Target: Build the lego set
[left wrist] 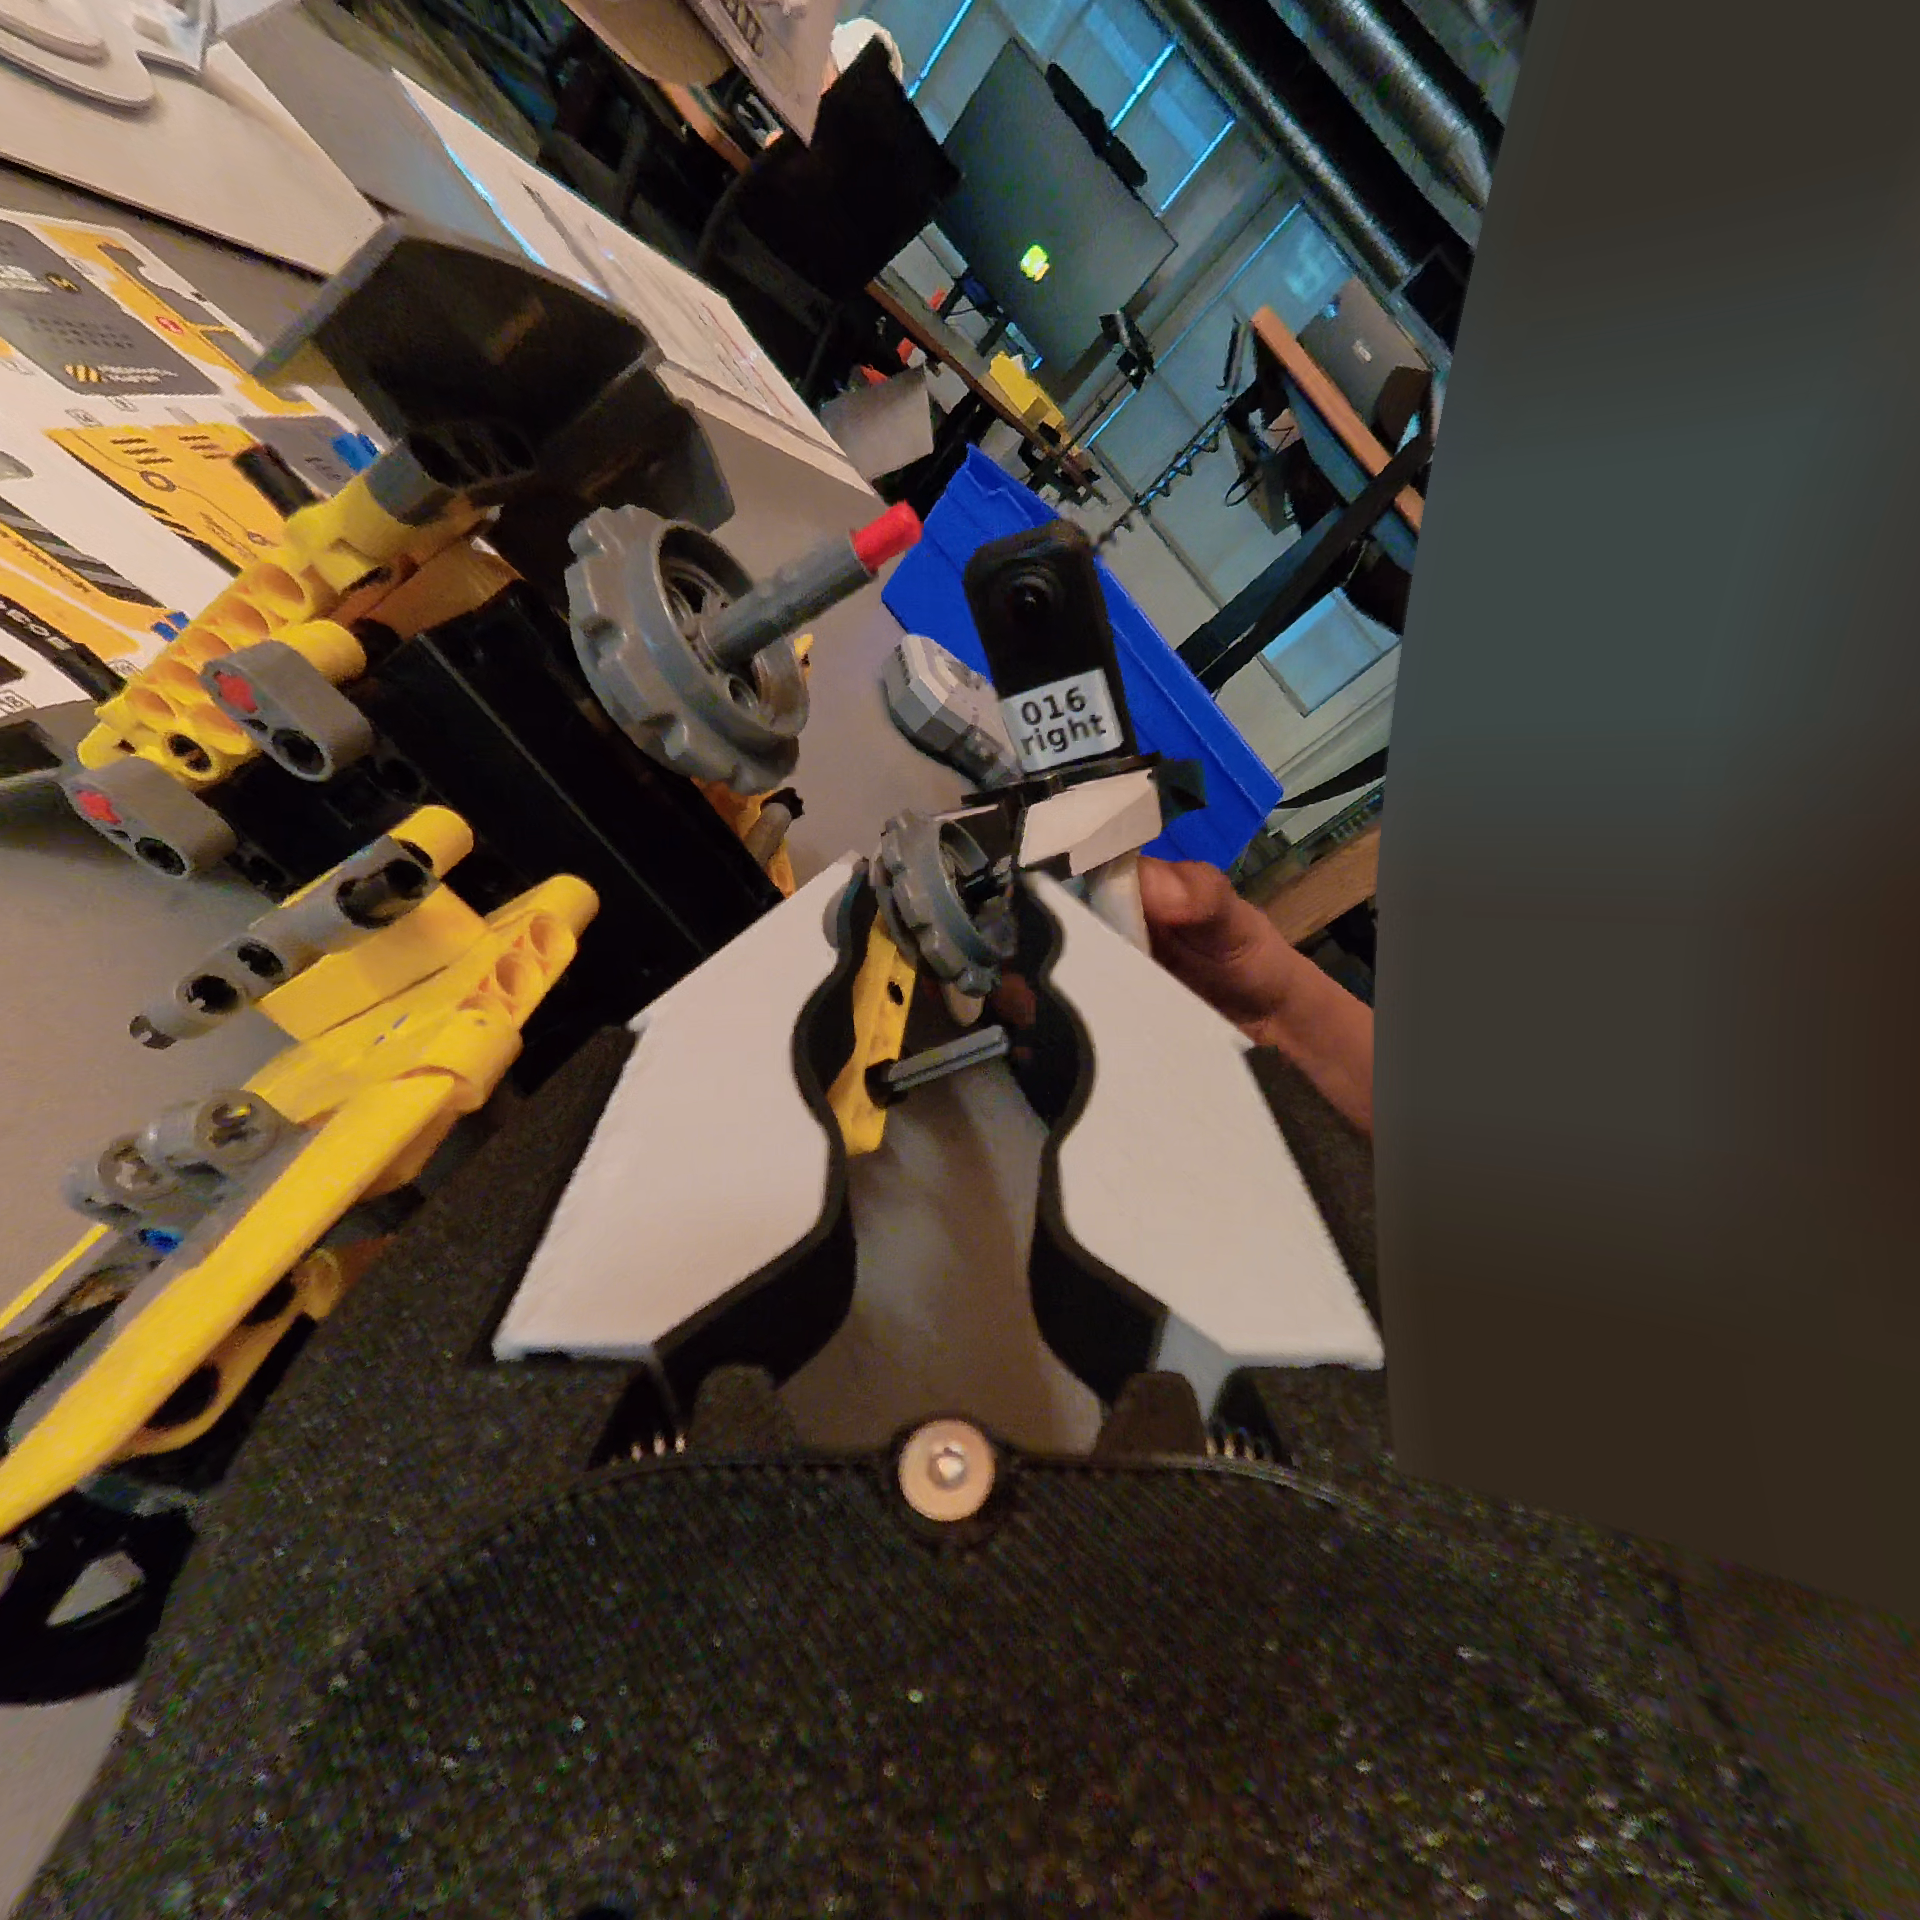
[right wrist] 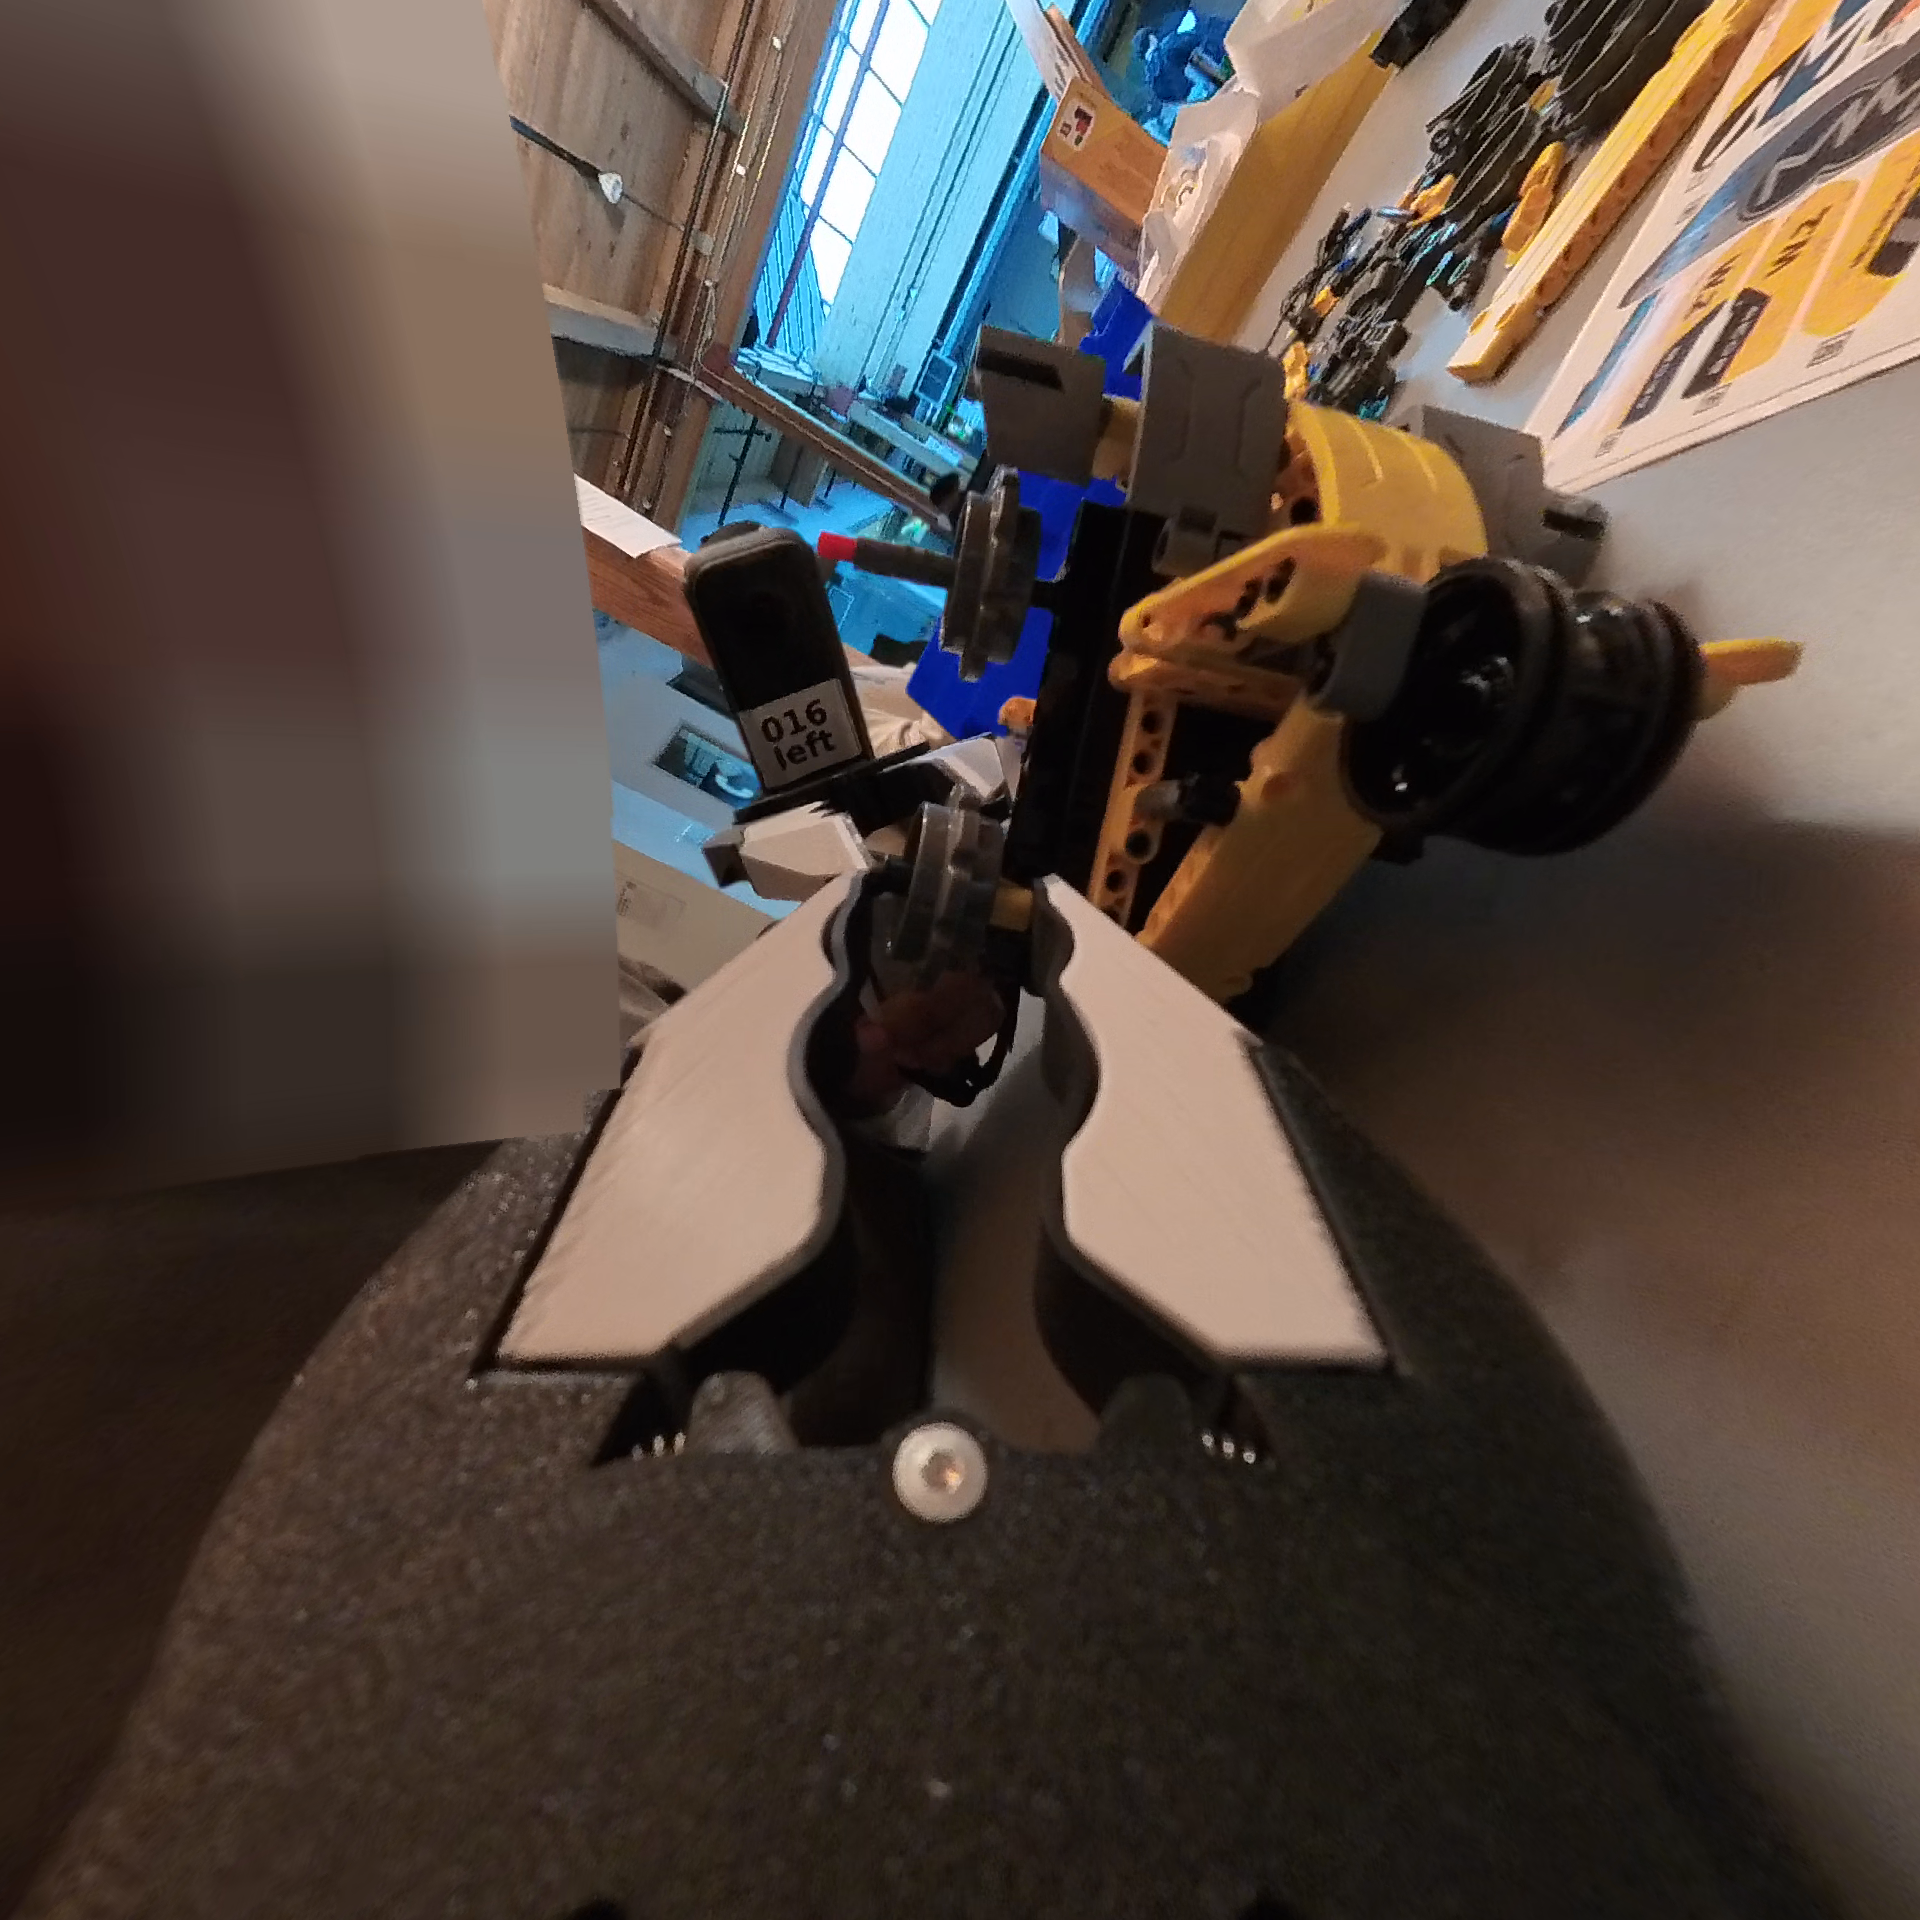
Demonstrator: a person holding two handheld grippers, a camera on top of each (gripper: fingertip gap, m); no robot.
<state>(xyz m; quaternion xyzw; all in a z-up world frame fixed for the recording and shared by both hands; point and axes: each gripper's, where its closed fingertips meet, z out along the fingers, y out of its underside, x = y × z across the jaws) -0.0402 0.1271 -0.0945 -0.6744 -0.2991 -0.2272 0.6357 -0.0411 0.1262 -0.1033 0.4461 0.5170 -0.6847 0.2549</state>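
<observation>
My left gripper [left wrist: 951, 883] is shut around a small grey toothed wheel [left wrist: 940, 914] fixed to a short yellow beam [left wrist: 871, 1039] with a dark axle [left wrist: 948, 1070]. My right gripper [right wrist: 951, 894] faces it from the other side, and its jaws are shut on the same wheel [right wrist: 940, 883], seen edge-on. The two grippers meet tip to tip. A hand [left wrist: 1226, 956] holds the right gripper. A yellow and black brick-built vehicle [right wrist: 1247, 675] lies on its side just beyond, with a larger grey wheel [left wrist: 686, 655] on a red-tipped axle [left wrist: 883, 535].
The grey table [left wrist: 62, 987] carries printed sticker sheets [left wrist: 104, 364], a black box [left wrist: 499, 343] and a blue bin [left wrist: 1143, 675]. The vehicle has a black tyre [right wrist: 1507, 707]. More yellow and black parts [right wrist: 1475, 135] lie farther back. Shelves and windows stand behind. My two grippers' fingertips are within a few centimetres of each other.
</observation>
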